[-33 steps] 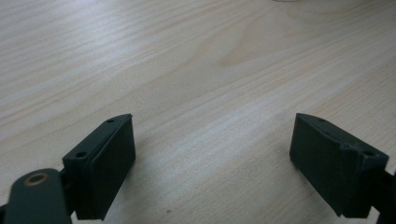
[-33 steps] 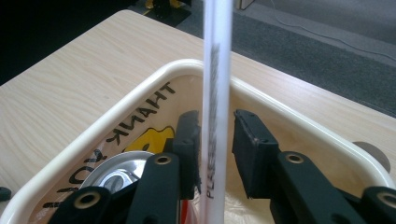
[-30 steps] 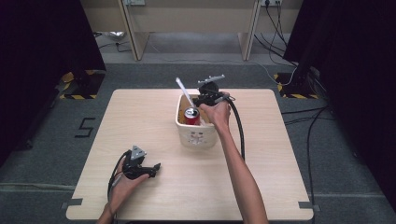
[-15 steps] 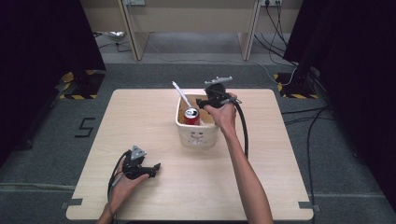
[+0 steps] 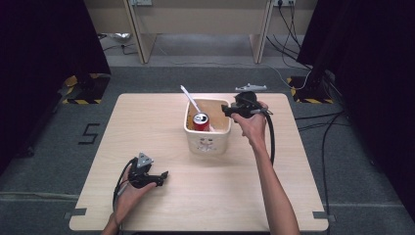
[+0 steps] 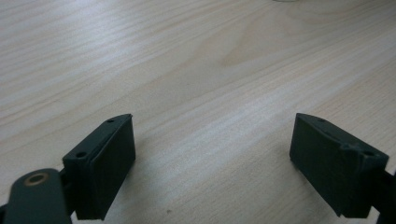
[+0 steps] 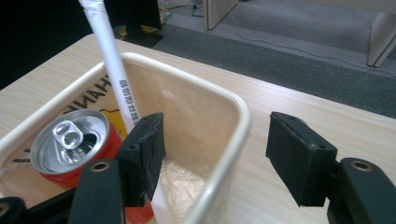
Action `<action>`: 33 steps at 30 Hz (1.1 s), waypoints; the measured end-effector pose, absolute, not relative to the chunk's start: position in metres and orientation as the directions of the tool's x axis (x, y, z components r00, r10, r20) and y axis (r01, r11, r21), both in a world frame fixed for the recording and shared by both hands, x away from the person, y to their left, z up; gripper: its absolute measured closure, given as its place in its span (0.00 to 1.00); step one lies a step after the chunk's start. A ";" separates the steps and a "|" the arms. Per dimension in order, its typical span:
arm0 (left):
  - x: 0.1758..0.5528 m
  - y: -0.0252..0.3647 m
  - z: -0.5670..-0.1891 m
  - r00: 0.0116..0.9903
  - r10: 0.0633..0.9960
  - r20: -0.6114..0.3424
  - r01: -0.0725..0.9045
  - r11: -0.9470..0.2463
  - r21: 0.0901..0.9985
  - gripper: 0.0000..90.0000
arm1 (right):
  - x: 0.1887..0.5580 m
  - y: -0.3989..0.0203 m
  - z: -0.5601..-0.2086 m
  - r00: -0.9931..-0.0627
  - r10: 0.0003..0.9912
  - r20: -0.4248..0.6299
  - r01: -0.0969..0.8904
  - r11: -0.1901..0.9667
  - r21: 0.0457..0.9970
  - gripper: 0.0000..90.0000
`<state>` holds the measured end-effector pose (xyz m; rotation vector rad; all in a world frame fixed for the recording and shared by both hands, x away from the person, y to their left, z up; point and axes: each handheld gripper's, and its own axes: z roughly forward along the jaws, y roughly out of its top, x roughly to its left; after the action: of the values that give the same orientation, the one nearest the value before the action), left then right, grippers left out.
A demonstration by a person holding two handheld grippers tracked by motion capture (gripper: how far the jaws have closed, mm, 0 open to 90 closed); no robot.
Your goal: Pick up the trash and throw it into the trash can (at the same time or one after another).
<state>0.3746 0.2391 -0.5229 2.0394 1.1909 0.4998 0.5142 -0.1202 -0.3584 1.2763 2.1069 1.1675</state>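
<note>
The left gripper (image 5: 159,177) rests low over the near left part of the table (image 5: 147,122), its jaws spread wide with only bare wood between and ahead of its fingers (image 6: 105,163); it holds nothing and is well apart from the work, so it is best left where it is. Farther right, the cream tub (image 5: 206,142) stands near the table's middle with a red can (image 5: 200,121) upright inside it and a paper-wrapped straw (image 5: 190,100) leaning out over the far left rim. The right gripper (image 5: 229,111) hangs at the tub's right rim, jaws wide open and empty. In the right gripper view the rim (image 7: 236,140) runs up between its fingers: the left finger (image 7: 147,149) sits inside the tub, just in front of the straw's (image 7: 112,65) lower length and beside the can (image 7: 74,144), while the right finger is outside the wall, over the table. The step in hand looks like either gripping the tub wall or going in for the straw; which one cannot be told. For the straw, shift the hand so both fingers clear the rim and bracket the wrapper above the can, then close gently, since paper crushes and slips. For the wall, lower until the pads cover it squarely before closing, keeping the inner finger off the can.
</note>
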 end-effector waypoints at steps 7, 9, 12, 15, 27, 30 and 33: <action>0.375 0.239 -0.523 0.499 0.866 -0.023 0.590 -0.320 0.742 0.15 | 0.507 -0.138 -0.362 -0.477 0.876 0.072 0.522 0.217 0.825 0.41; 0.375 0.239 -0.523 0.499 0.866 -0.023 0.589 -0.320 0.742 0.15 | 0.504 -0.142 -0.362 -0.473 0.878 0.074 0.520 0.210 0.828 0.41; 0.375 0.239 -0.523 0.499 0.866 -0.022 0.589 -0.321 0.741 0.15 | 0.500 -0.148 -0.363 -0.461 0.886 0.049 0.518 0.224 0.825 0.39; 0.375 0.239 -0.523 0.499 0.866 -0.023 0.589 -0.320 0.742 0.15 | 0.496 -0.155 -0.366 -0.454 0.890 0.051 0.515 0.215 0.830 0.38; 0.375 0.239 -0.523 0.500 0.866 -0.022 0.589 -0.322 0.741 0.15 | 0.479 -0.171 -0.375 -0.440 0.896 0.056 0.520 0.204 0.829 0.34; 0.375 0.239 -0.523 0.500 0.866 -0.022 0.589 -0.322 0.741 0.15 | 0.474 -0.173 -0.377 -0.445 0.894 0.050 0.516 0.210 0.830 0.34; 0.375 0.239 -0.523 0.500 0.866 -0.022 0.589 -0.322 0.741 0.15 | 0.470 -0.174 -0.379 -0.457 0.888 0.058 0.511 0.209 0.834 0.34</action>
<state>0.3746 0.2391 -0.5229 2.0394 1.1901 0.5011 0.4699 -0.1745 -0.3791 1.2960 2.0524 1.1536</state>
